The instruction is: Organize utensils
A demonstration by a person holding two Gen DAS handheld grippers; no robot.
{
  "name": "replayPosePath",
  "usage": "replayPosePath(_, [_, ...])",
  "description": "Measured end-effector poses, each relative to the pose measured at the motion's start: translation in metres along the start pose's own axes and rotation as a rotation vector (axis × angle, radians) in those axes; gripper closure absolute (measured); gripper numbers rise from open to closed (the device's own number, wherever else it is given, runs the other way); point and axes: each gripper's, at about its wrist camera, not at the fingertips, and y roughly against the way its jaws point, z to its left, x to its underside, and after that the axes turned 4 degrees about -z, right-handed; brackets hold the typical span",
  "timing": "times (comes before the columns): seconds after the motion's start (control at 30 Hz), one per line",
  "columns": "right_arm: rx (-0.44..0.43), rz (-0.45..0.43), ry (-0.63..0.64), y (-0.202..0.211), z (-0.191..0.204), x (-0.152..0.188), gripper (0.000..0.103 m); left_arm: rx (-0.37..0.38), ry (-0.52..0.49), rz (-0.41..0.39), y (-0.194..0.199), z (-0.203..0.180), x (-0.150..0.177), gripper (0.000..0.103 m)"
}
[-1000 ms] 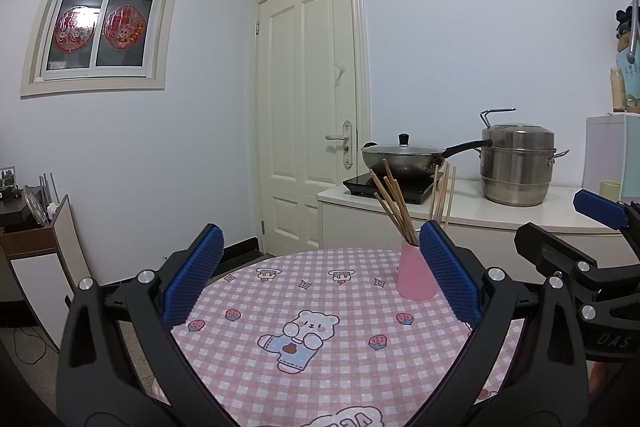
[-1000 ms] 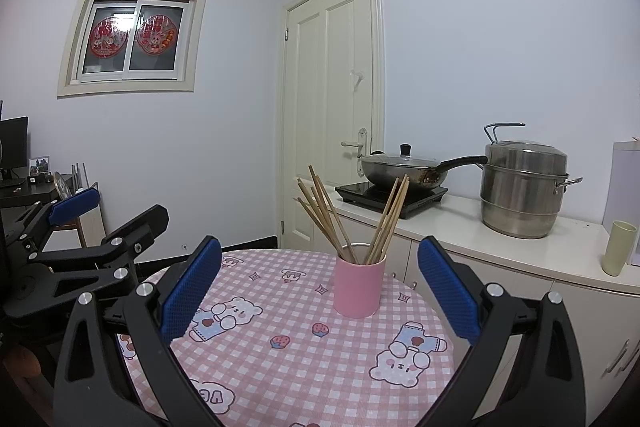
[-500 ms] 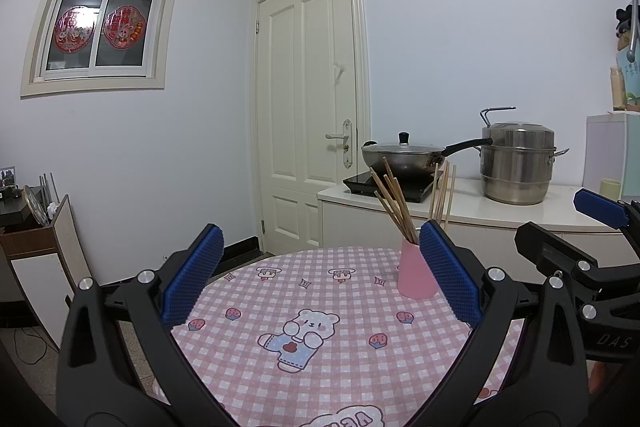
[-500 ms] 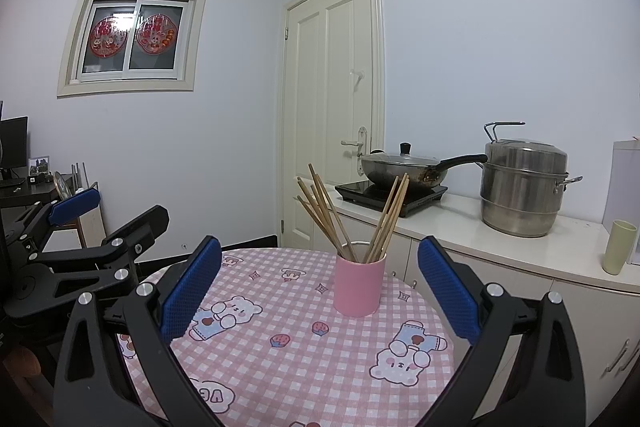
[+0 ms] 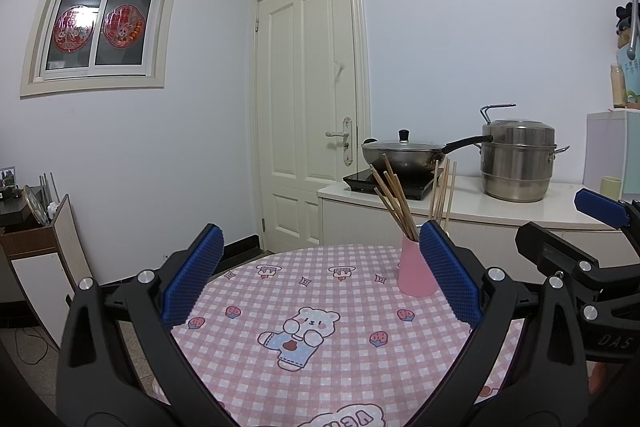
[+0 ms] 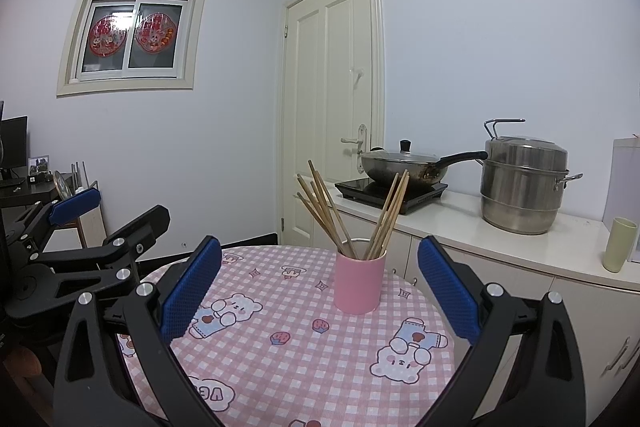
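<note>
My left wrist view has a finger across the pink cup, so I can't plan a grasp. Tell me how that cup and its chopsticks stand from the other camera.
Observer: In the right wrist view the pink cup shows whole, upright on the checked tablecloth, touching neither finger of the right gripper.
Operator: Give me the chopsticks.
Observer: The chopsticks lean in two bunches, one left and one right, with a gap between them.
Operator: Now report my left gripper from there.
Observer: The left gripper is open and empty, at the left edge of that view.
</note>
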Motion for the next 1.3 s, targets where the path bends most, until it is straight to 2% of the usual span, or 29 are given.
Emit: replayPosePath(1.3, [-0.002,0.012,-0.008,-0.0031,-0.0024,0.0063,0.008,0.012,0.005,0.027,-0.0054,0.0005,0.0055,0.007])
